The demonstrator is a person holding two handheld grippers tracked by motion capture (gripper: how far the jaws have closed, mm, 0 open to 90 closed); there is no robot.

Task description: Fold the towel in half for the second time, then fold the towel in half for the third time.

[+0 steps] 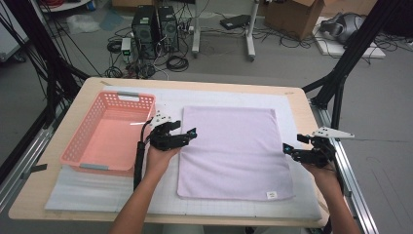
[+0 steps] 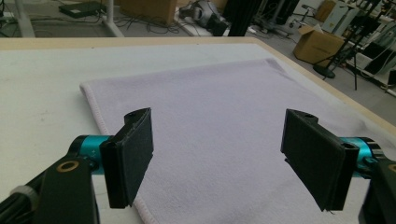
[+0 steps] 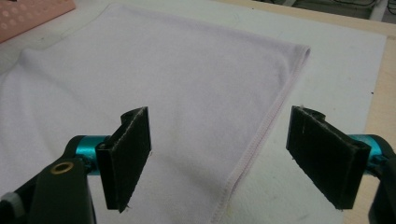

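High view | towel (image 1: pixel 229 151) flat | left gripper (image 1: pixel 191 134), right gripper (image 1: pixel 288 149) at its side edges | jaws wide, empty

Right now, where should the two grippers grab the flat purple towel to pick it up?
Probably at its two long side hems. The pale purple terry towel lies flat, so only its edges offer a lip. The left gripper could slide in from the left hem, the right gripper from the right hem, jaws open and low.
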